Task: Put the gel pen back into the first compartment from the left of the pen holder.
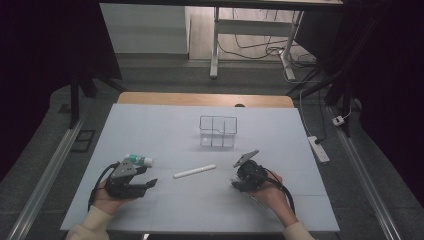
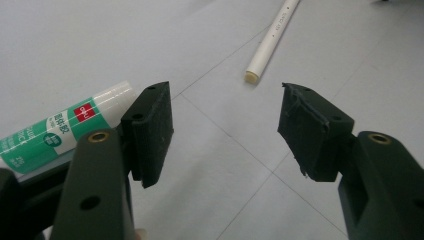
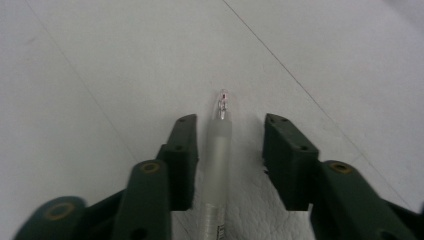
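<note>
The light falls from above on my white table (image 1: 165,125), which is bright and even, while the room on the left and right sides stays almost black. The floor far behind is dim grey. Shadows under my hands are soft and short. The high view is a little grainy and not sharp. In my gripper views the near jaws are blurred, the table surface looks clear, and the clear pen (image 3: 218,150) shows a small glare at its tip.
</note>
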Available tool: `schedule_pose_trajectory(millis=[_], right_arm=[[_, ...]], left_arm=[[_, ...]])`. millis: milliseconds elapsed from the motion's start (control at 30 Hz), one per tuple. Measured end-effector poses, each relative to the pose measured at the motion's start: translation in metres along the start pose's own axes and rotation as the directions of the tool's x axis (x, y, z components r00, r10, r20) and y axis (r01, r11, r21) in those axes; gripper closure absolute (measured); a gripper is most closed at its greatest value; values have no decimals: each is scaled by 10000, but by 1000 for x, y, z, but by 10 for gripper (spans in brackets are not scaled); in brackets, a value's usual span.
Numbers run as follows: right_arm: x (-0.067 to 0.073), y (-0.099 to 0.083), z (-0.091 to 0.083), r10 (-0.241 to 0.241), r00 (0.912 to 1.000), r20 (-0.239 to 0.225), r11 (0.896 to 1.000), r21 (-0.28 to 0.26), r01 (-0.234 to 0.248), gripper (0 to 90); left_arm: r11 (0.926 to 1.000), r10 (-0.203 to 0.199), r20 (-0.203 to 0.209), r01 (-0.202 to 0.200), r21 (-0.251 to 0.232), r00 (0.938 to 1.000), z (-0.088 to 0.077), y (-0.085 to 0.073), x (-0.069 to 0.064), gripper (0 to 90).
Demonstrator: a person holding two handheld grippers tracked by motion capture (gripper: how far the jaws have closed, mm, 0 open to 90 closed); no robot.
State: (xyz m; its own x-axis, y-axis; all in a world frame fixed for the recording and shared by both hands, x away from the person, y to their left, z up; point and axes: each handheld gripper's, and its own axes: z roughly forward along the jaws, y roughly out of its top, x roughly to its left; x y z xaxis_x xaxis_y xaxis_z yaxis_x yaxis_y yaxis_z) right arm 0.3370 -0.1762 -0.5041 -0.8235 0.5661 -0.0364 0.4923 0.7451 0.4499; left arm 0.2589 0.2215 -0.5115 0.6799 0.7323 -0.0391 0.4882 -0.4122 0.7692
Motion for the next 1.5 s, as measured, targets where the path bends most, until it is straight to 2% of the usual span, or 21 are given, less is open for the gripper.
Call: schedule_pose_trajectory(millis=[133, 300, 533, 667, 1133, 1500], right_arm=[[6, 4, 0, -189, 9998, 96, 9994, 281, 186, 698], [9, 6, 1, -72, 9999, 111, 9991, 428, 67, 787], [7, 5, 0, -80, 10000, 0, 9995, 302, 80, 791], [4, 4, 0, -102, 9997, -243, 9998, 164, 106, 792], [-3, 3, -23, -156, 9991, -389, 9955, -936, 119, 795], [-11, 1, -43, 75, 9996, -267, 9810, -1935, -126, 795]], left_arm=[[10000, 28, -29, -28, 43, 10000, 0, 0, 0, 384], [9999, 77, -46, -76, 91, 10000, 1, -1, -1, 384], [10000, 63, -53, -63, 73, 10000, 0, -1, -1, 383], [10000, 59, -52, -59, 78, 10000, 0, -1, -1, 383], [10000, 24, -56, -23, 94, 10000, 0, -1, 0, 383], [9999, 60, -65, -59, 99, 10000, 0, -1, 0, 383]])
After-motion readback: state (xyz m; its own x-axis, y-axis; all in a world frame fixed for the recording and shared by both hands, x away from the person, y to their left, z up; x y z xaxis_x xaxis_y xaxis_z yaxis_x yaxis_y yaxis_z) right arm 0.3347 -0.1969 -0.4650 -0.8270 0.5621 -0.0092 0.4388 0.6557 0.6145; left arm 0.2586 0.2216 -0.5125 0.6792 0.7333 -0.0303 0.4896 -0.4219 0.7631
